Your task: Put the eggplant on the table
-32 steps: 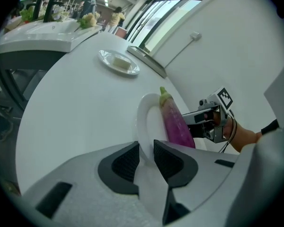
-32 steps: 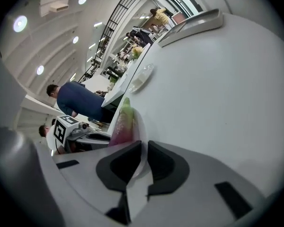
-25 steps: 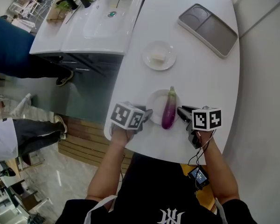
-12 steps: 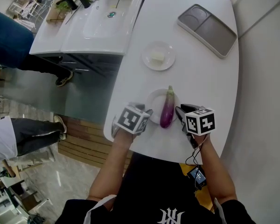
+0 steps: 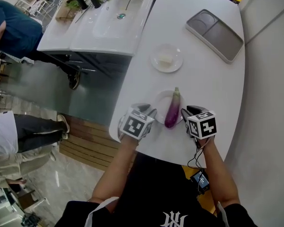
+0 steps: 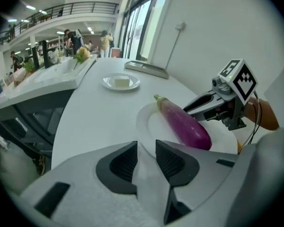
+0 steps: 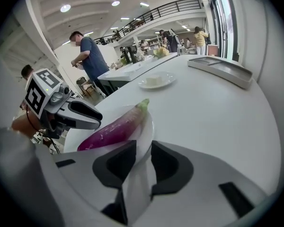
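A purple eggplant (image 5: 172,110) (image 6: 184,124) (image 7: 116,126) lies on a white plate (image 5: 162,98) near the front edge of the white table (image 5: 208,79). My left gripper (image 5: 151,113) (image 6: 146,157) is at the plate's left rim. Its jaws have just been opening, and the rim (image 6: 146,119) sits between them without being pressed. My right gripper (image 5: 184,113) (image 7: 143,162) is at the right rim (image 7: 149,126), which runs into its narrow jaw gap. Whether its pads press on the rim is unclear. Each gripper shows in the other's view.
Farther back on the table stand a small plate with a pale block (image 5: 166,58) and a grey two-part tray (image 5: 215,34). A white sink counter (image 5: 99,25) is at the left, with people standing beside it. The table's front edge is just under both grippers.
Both grippers have rolled a little where they are, so their marker cubes face differently. The left jaws stand slightly wider. The eggplant and plate have not moved on the table.
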{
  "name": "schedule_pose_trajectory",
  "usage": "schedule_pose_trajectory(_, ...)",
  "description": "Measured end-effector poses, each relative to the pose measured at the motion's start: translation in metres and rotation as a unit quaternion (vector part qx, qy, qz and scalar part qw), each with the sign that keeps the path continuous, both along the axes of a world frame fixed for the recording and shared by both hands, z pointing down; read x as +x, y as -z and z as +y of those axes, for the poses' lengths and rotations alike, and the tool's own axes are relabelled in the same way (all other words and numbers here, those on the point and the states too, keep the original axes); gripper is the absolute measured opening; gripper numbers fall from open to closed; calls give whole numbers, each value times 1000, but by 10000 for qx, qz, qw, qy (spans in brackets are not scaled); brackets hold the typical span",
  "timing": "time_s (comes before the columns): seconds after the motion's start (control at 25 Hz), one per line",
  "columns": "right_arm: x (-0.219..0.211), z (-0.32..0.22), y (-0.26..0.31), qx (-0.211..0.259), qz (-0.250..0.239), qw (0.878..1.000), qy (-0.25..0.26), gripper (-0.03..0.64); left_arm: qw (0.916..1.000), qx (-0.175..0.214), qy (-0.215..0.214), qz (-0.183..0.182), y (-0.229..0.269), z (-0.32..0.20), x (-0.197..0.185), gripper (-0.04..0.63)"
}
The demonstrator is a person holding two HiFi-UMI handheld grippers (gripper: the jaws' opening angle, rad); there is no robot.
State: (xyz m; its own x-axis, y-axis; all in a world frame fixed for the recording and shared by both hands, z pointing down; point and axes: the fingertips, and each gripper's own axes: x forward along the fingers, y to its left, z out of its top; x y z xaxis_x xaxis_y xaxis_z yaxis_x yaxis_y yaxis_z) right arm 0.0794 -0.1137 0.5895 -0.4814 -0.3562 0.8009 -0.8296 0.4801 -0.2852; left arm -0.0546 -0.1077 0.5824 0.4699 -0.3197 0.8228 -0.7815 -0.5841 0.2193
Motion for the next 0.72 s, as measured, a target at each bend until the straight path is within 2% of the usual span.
schedule_pose_trajectory(0.12,7,-3,13,204,-403,9987,-246,63,9977,605,105,291,19,-4,-1,99)
schedule_pose_trajectory(0.24,10,-12,53,1148,-1025,9873,-393,51,9866,1115,235,1171,47,-4,-4,32)
schedule_pose_trajectory(0.32,7,-11,81,1857,-1365,9728,-217,20,9703,1446,344,1908,69,1,-8,21)
schedule_pose_trajectory(0.44,-6,11,120,2264,-2194,9487,233,9,9442,1739,411,2767,104,16,-14,11)
schedule_pose_trajectory(0.6,-14,49,173,2381,-3257,9138,460,5,9024,1233,509,4097,151,51,-10,12)
schedule_pose_trajectory(0.68,-17,62,196,2437,-3620,8989,402,3,8861,1190,457,4456,175,68,-6,11)
schedule_pose_trajectory(0.72,-19,67,205,2470,-3744,8930,371,3,8793,1337,417,4552,188,75,-6,8)
